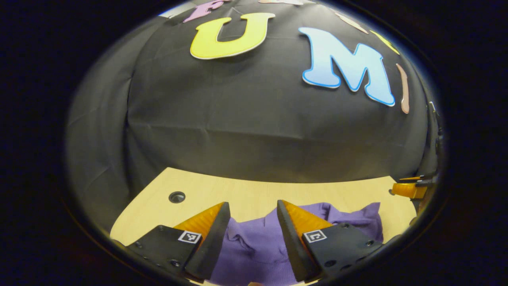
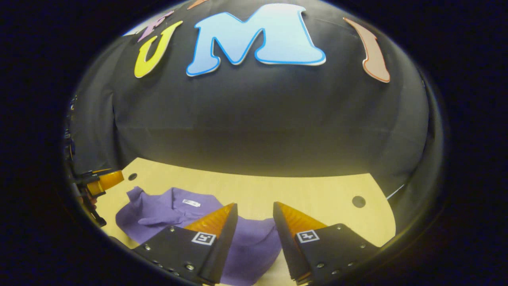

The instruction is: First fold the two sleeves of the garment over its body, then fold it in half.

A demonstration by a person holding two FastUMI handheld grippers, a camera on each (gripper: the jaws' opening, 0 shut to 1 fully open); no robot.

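A pale wood-grain counter (image 2: 278,190) stands against the booth's black cloth wall, two round holes (image 2: 358,201) cut near its far corners. On it lies a purple collared shirt (image 2: 166,208), flat enough that the collar and a small white neck label (image 2: 191,202) face up in the right gripper view, though the cloth is rumpled and bunched at its edges rather than spread smooth.

The left gripper (image 1: 253,210) hangs low above the shirt's collar end, its fingers spread wide with purple fabric showing in the gap between them and nothing caught. The right gripper (image 2: 254,210) hovers over the shirt's other side, where the fabric ends in a rounded edge on the bare counter; its fingers are likewise parted wide and empty. Each gripper also appears at the rim of the other's view, beside the shirt.

The pair seem stationed one to each side so that each can take the sleeve nearest it. By the look of the cloth, neither sleeve has yet been laid across the body, so the job appears to be at its opening step. Where exactly the sleeves lie among the wrinkles cannot be told from here.
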